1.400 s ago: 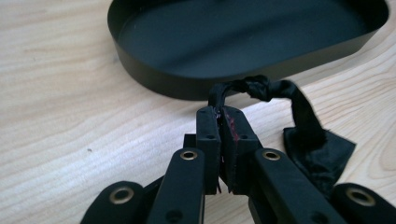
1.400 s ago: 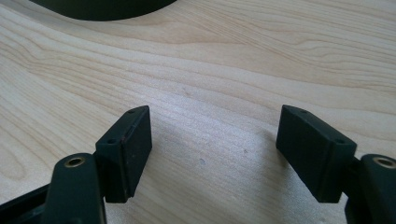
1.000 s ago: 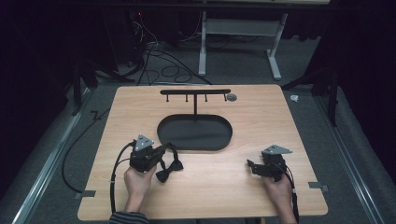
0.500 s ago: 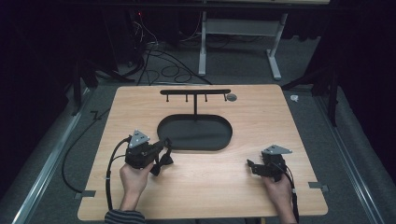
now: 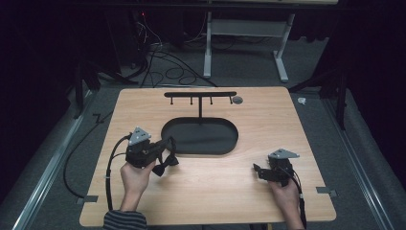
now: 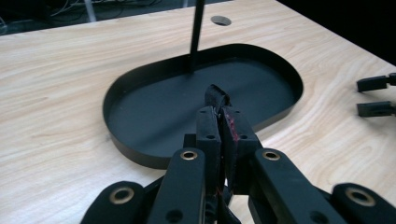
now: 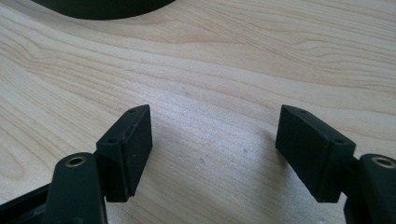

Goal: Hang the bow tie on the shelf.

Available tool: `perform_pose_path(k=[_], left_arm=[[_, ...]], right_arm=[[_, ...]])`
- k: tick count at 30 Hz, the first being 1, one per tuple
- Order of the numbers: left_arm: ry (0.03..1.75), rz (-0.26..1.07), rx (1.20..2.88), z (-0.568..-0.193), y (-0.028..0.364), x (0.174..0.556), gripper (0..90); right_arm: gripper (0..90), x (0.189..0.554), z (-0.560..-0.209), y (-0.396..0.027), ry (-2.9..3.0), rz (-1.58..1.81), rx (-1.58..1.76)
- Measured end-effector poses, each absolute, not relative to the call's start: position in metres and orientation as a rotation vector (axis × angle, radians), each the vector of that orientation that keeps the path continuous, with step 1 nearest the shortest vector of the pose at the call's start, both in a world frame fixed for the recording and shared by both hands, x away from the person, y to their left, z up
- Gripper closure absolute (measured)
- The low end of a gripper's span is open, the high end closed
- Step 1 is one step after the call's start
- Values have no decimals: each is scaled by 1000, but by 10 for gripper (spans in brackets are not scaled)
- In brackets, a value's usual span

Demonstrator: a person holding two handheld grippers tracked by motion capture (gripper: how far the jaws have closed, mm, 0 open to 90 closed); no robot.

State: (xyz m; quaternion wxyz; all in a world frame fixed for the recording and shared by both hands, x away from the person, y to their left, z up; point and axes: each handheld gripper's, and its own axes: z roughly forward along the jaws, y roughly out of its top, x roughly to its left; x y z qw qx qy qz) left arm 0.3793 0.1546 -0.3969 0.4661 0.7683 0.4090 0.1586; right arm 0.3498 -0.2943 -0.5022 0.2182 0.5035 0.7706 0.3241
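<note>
A person's two hands work at a light wooden tabletop [image 5: 210,182], each holding a hand-held gripper. The left hand-held gripper [image 5: 165,154] sits just beside the near left end of a black oval tray [image 5: 232,143], its jaws pressed together on a small black bow-shaped piece [image 5: 167,163]; in the left gripper view that dark piece [image 6: 215,97] pokes out past the closed jaws, over the tray's near rim [image 6: 140,156]. What the piece is made of cannot be told. A thin black post [image 5: 199,109] rises from the tray's far side and carries a horizontal bar with small pegs [image 5: 200,94], all bare. A small round grey fitting [image 5: 236,99] is set in the tabletop just past the bar's right end. The right hand-held gripper [image 5: 258,171] rests low at the near right of the tabletop, well apart from the tray, its jaws spread wide with only bare wood [image 7: 210,140] between them. Cables lie on the dark floor [image 5: 163,62] beyond the tabletop
</note>
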Motion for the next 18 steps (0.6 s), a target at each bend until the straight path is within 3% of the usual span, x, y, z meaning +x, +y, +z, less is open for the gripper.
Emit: perform_pose_path(k=[18], left_arm=[[937,394,1874,-368,136,404,859]], right_arm=[[284,350,-502,-295,2133,903,1397]])
